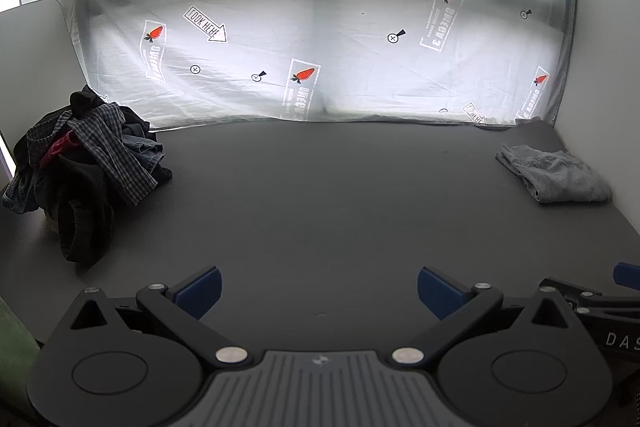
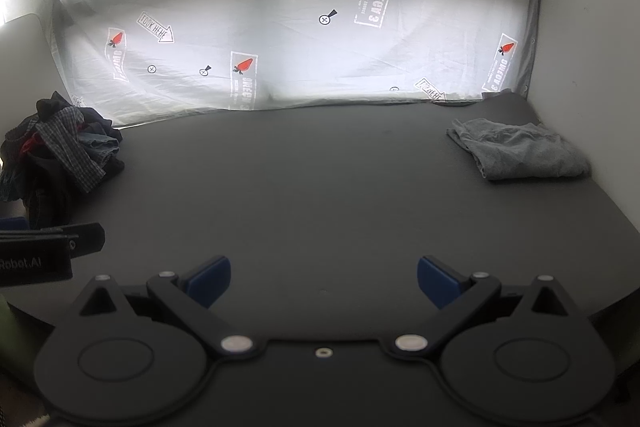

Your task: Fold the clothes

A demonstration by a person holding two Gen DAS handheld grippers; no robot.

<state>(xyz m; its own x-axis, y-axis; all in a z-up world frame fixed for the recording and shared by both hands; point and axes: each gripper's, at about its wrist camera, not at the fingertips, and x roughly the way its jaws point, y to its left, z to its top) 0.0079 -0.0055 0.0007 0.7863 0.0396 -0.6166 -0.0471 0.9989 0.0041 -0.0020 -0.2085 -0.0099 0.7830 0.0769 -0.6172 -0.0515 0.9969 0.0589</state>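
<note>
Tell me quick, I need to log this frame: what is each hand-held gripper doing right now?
Left hand-held gripper: open, holding nothing, above the bare table.
Right hand-held gripper: open, holding nothing.

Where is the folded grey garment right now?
The grey garment lies at the table's far right corner, near the printed backdrop sheet, across from the clothes pile at far left.

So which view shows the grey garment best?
The right wrist view: the grey garment sits larger and further from the frame edge. The left wrist view shows it whole too, but smaller, near the right edge.
</note>
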